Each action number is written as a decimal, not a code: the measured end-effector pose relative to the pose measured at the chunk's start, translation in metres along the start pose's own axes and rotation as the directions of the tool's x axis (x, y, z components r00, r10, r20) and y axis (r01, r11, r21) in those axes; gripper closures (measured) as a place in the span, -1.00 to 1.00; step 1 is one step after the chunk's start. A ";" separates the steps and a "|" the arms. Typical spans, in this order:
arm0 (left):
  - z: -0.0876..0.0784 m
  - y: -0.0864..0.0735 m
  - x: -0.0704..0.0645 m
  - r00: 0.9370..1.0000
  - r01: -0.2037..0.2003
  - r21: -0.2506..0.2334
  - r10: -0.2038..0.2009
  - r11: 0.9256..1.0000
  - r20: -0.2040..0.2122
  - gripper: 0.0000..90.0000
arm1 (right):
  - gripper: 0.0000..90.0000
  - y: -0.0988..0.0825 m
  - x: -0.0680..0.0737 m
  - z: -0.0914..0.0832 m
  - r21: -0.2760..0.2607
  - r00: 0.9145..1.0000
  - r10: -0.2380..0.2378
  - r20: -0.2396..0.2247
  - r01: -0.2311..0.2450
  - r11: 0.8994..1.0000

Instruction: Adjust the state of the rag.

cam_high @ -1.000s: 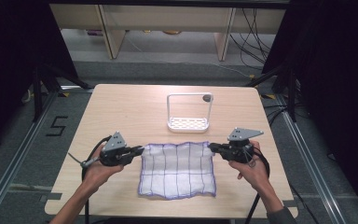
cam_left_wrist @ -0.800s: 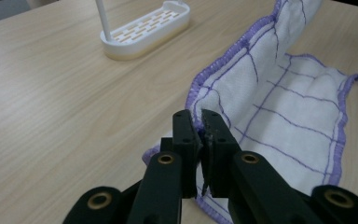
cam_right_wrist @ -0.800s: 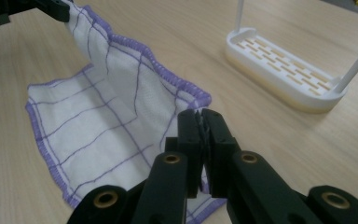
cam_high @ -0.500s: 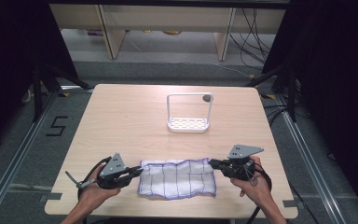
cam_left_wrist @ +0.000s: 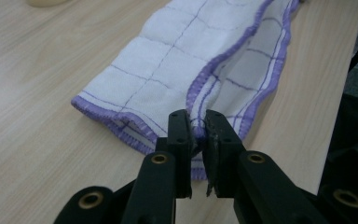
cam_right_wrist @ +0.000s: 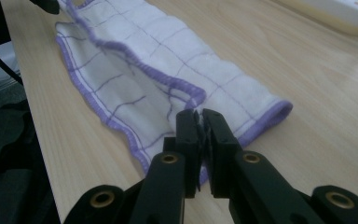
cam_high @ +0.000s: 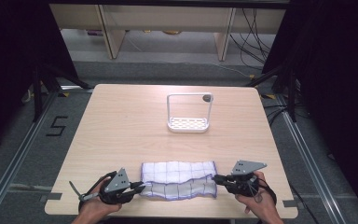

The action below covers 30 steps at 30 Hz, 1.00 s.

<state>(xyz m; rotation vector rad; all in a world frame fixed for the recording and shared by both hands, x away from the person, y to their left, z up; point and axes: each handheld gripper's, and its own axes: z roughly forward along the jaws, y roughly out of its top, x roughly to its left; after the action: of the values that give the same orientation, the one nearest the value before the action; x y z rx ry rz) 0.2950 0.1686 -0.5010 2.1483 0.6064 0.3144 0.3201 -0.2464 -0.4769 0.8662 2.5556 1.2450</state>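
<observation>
A white cloth [cam_high: 177, 179] with purple grid lines and purple hem lies folded into a long strip near the table's front edge. My left gripper [cam_high: 142, 188] is at its left end. In the left gripper view the hem [cam_left_wrist: 223, 56] runs in between the jaws [cam_left_wrist: 197, 135], which have just been opening a little and still pinch it. My right gripper [cam_high: 216, 178] is at the cloth's right end. In the right gripper view its jaws [cam_right_wrist: 200, 126] stand nearly together on the upper layer's corner of the cloth [cam_right_wrist: 168, 60]. Both grippers sit low over the wood.
A white wire rack [cam_high: 189, 123] with a perforated base stands at the table's middle back; its base edge [cam_right_wrist: 345, 14] appears in the right gripper view. The table's front edge [cam_high: 168, 215] runs just behind both hands. Bare light wood [cam_high: 121, 130] lies between cloth and rack.
Both grippers have come toward the front edge and down, carrying the cloth's far edge over. The cloth went from a spread square to a folded strip.
</observation>
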 end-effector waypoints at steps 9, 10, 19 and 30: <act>-0.010 -0.001 0.003 0.994 0.097 -0.057 -0.094 0.994 0.049 -0.10 | 0.31 -0.006 0.005 -0.018 -0.048 0.994 0.085 0.065 -0.082 0.995; -0.012 0.002 0.005 0.990 0.134 -0.078 -0.129 0.988 0.055 -0.15 | 0.28 -0.005 0.003 -0.018 -0.051 0.994 0.083 0.073 -0.079 0.996; 0.002 0.032 0.050 0.981 0.196 -0.037 -0.196 0.980 0.004 -0.29 | -0.01 0.017 -0.028 0.004 -0.024 0.964 0.211 0.161 -0.210 0.977; 0.034 0.035 0.081 0.974 0.225 0.108 -0.223 0.968 -0.031 -0.26 | -0.05 0.033 -0.048 0.040 0.047 0.959 0.196 0.206 -0.209 0.977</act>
<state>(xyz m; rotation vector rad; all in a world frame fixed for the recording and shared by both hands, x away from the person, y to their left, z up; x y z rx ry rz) 0.3888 0.1698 -0.4924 2.1578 0.8879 0.1809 0.3891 -0.2315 -0.4822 1.2285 2.4106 1.0624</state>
